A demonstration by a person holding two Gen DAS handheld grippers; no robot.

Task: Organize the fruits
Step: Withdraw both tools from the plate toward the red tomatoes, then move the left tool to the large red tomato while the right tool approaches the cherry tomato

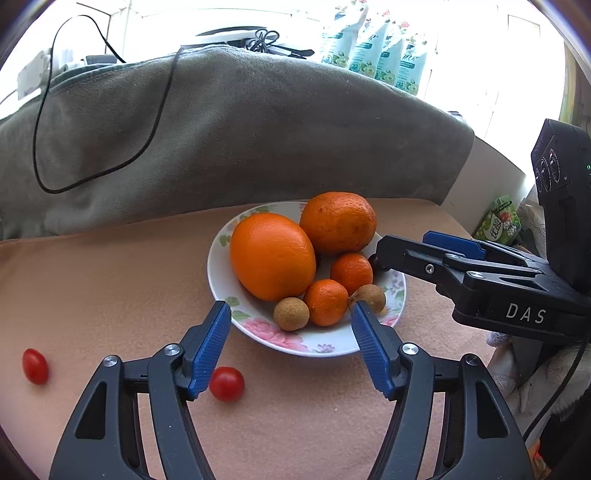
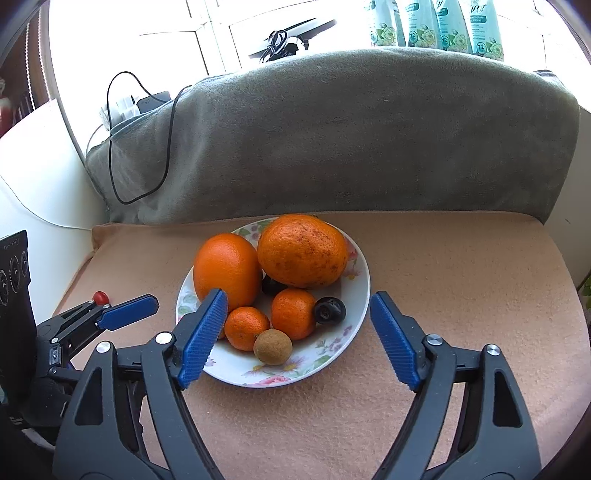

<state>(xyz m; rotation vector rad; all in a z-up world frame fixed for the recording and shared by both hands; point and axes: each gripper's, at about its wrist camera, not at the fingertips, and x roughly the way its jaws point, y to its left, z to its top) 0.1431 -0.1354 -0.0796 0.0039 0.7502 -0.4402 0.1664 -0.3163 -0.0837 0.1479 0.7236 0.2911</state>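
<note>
A white floral plate point(image 1: 325, 345) point(image 2: 364, 288) on a tan cushion holds two large oranges point(image 1: 272, 256) point(image 2: 302, 255), two small mandarins point(image 1: 327, 302) point(image 2: 293, 313), brown longans point(image 1: 291, 314) point(image 2: 272, 347) and dark fruits point(image 2: 330, 311). Two cherry tomatoes point(image 1: 226, 383) point(image 1: 34, 366) lie on the cushion left of the plate; one shows in the right wrist view point(image 2: 99, 296). My left gripper point(image 1: 290, 308) is open and empty over the plate's near rim. My right gripper point(image 2: 297, 295) is open and empty above the plate; it also shows in the left wrist view point(image 1: 380, 258).
A grey-green towel point(image 1: 240, 129) point(image 2: 351, 140) covers the backrest behind the cushion, with a black cable point(image 1: 74, 147) draped on it. Green detergent pouches point(image 1: 369, 44) point(image 2: 443, 26) stand on the sill behind. The cushion's right edge drops off near a snack bag point(image 1: 498, 221).
</note>
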